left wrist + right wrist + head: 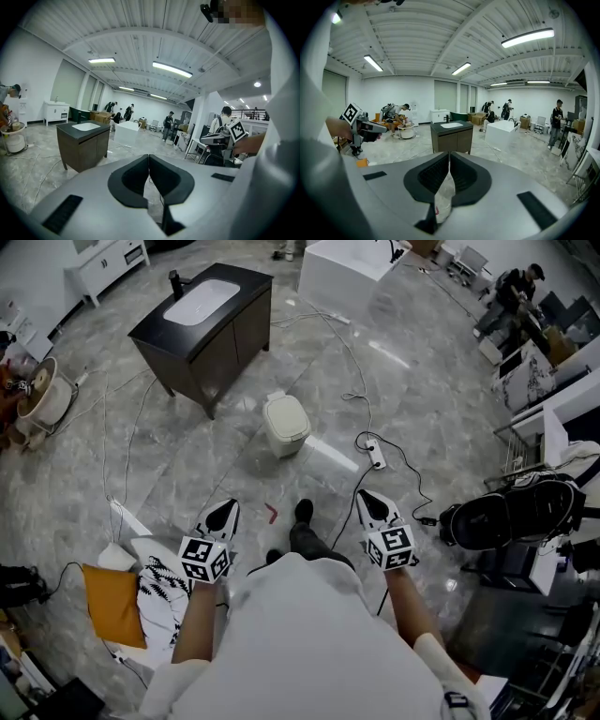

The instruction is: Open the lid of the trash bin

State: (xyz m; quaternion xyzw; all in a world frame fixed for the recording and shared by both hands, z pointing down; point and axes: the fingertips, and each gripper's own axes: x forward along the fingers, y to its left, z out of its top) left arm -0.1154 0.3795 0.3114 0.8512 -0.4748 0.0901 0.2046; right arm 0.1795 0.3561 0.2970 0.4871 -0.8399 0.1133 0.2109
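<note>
While we stood on the grey marble floor (441,409), we held both tools out in front of the body, level and pointing forward, apart from each other.

Left tool (231,506): the left gripper view showed the jaws closed tip to tip, empty.

Right tool (364,495): same state in the right gripper view, with the jaws pressed together at the tips and holding no object. Only pale floor showed through the slot behind the tips.

Trash bin (285,425): small and cream-white, upright on the floor well ahead of us. In the head view it sat roughly midway between the lines of the two tools and well apart from both. Its lid (284,411) was down, fully closed.

A dark vanity cabinet (211,334) with a white sink top (201,301) stood just beyond the bin, to the left. A white tub-like block (349,273) was farther back. A white power strip (376,457) lay on the floor right of the bin, with a black cable (412,486) running off it.

A small red item (271,513) lay between the tools, near our black shoe (303,511); we could not tell what it was. An orange cushion (112,604) was at our left and a black backpack (511,512) at our right. Other people were at the far end of the room in both gripper views.
</note>
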